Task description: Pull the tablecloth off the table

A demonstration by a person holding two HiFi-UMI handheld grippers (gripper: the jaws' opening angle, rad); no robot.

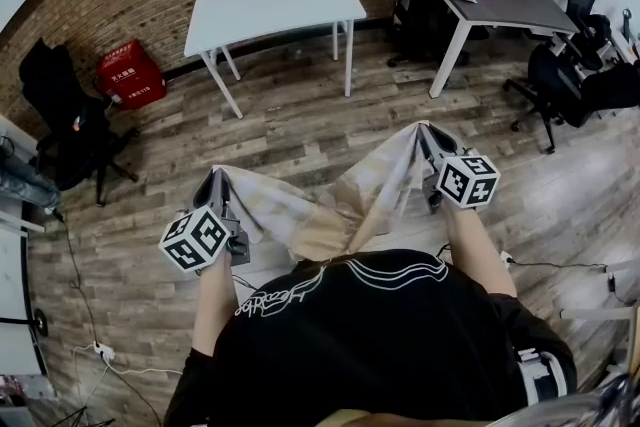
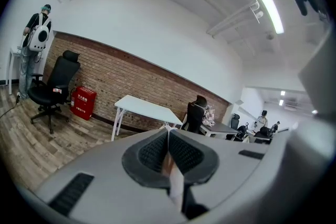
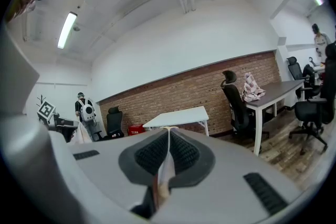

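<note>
The beige checked tablecloth (image 1: 330,205) hangs in a sagging swag between my two grippers, above the wooden floor and clear of the white table (image 1: 275,0), whose top is bare. My left gripper (image 1: 214,181) is shut on the cloth's left corner; a strip of cloth (image 2: 176,183) shows pinched between its pads in the left gripper view. My right gripper (image 1: 426,131) is shut on the right corner, and there too a sliver of cloth (image 3: 164,178) sits between the closed pads. Both point toward the brick wall.
A red box (image 1: 130,73) and a black office chair (image 1: 62,120) stand at the left. A grey desk (image 1: 510,0) with a bundle of fabric and more black chairs (image 1: 565,80) are at the right. Cables (image 1: 100,350) trail on the floor. A person with a backpack (image 2: 35,39) stands far left.
</note>
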